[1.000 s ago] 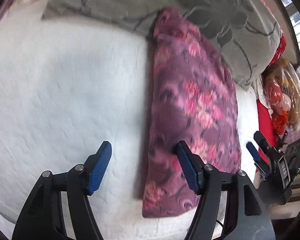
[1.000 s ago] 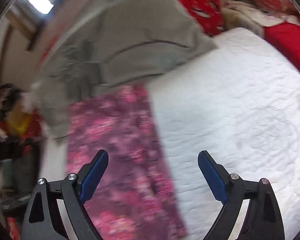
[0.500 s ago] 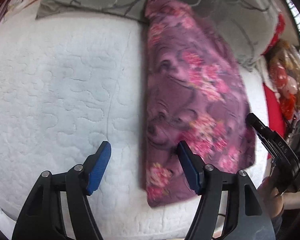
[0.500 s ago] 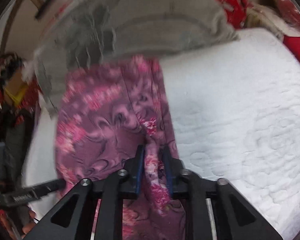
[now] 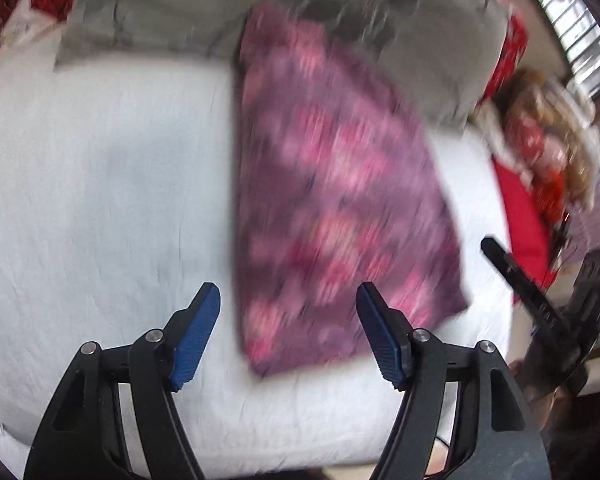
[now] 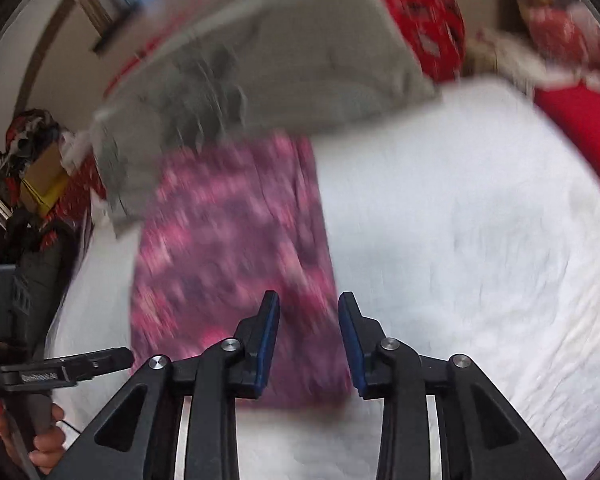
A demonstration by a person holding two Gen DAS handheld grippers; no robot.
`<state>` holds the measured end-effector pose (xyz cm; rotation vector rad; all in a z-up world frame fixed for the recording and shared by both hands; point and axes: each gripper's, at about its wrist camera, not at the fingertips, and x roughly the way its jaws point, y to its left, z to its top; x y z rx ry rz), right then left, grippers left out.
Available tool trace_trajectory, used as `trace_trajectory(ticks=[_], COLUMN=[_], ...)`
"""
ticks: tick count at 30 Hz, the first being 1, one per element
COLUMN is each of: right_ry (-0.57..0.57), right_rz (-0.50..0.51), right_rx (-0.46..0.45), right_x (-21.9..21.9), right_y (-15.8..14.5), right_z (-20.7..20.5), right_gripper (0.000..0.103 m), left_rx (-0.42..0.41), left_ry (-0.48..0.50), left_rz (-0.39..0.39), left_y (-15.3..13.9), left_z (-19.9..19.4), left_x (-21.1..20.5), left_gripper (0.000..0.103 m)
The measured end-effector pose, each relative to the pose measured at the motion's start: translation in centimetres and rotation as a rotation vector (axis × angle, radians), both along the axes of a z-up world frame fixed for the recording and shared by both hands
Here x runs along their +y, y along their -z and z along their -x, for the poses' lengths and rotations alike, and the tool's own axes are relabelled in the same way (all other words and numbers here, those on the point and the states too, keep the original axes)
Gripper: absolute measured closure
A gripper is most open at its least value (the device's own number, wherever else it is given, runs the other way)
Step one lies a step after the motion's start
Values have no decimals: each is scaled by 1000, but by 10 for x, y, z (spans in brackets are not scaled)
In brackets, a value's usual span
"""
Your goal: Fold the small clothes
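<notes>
A purple cloth with pink flowers [image 5: 332, 200] lies flat as a long folded strip on the white bed cover [image 5: 100, 180]. My left gripper [image 5: 288, 296] hangs open above the cloth's near left corner, touching nothing. In the right wrist view the same cloth [image 6: 228, 240] runs away from my right gripper [image 6: 309, 304]. Its jaws are opening, a narrow gap apart, over the cloth's near right edge; the pads do not press on it. One of the right gripper's fingers [image 5: 512, 272] shows at the right of the left wrist view. Both views are motion-blurred.
A grey patterned blanket [image 5: 420, 40] covers the far end of the bed and overlaps the cloth's far end. Red bedding [image 5: 520, 200] and bagged items [image 5: 548, 132] crowd the right side. Boxes and clutter [image 6: 40, 176] stand beyond the bed's left edge.
The right gripper went from wide open to shut on a pinch of the cloth's near edge, then let go; its jaws now stand apart. Both grippers have drawn back and the left has risen.
</notes>
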<state>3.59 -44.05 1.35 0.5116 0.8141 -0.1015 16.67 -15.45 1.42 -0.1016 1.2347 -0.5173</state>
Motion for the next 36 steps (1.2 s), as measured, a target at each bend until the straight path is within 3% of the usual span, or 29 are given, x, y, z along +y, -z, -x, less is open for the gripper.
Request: trace_trajectory(ticks=[2, 5, 8, 10, 11, 13, 16, 17, 20, 22, 24, 27, 30, 33, 36], right_ry=[-12, -29, -32, -24, -31, 12, 60, 78, 74, 67, 46, 48, 39, 23, -45], right_rz=[9, 50, 48, 83, 87, 80, 11, 13, 21, 31, 108, 131, 86, -85, -245], right_rx=[-60, -79, -53, 34, 105, 64, 21, -6, -11, 33, 207, 174, 142, 90, 112], right_x=[3, 15, 22, 23, 24, 15, -4, -9, -11, -8, 0, -3, -19, -43, -45], right_y=[-19, -25, -5, 25, 45, 45, 31, 23, 14, 23, 54, 44, 35, 40, 66], right_z=[-14, -48, -83, -99, -107, -101, -101, -105, -131, -150, -175, -173, -150, -115, -98], right_gripper=[70, 71, 73, 71, 64, 47, 50, 50, 51, 53, 51, 46, 46, 41, 41], left_rx=[-40, -32, 12, 64, 78, 89, 101, 90, 40, 91, 101, 116, 174, 251, 215], left_ry=[-25, -67, -97, -91, -92, -94, -114, -123, -129, -131, -129, -104, -92, -108, -93], left_rz=[-5, -7, -58, -106, -69, -16, 122, 134, 51, -31, 1, 40, 151, 261, 258], left_y=[-14, -11, 19, 49, 56, 49, 30, 26, 29, 50, 53, 41, 39, 54, 57], left_z=[-24, -61, -93, -105, -109, -111, -118, -121, -136, -145, -149, -149, -138, -133, -123], left_x=[-11, -24, -36, -34, -29, -21, -11, -13, -27, -32, -27, -6, 27, 42, 36], left_gripper=[33, 33, 33, 22, 21, 22, 23, 23, 23, 19, 18, 18, 18, 18, 16])
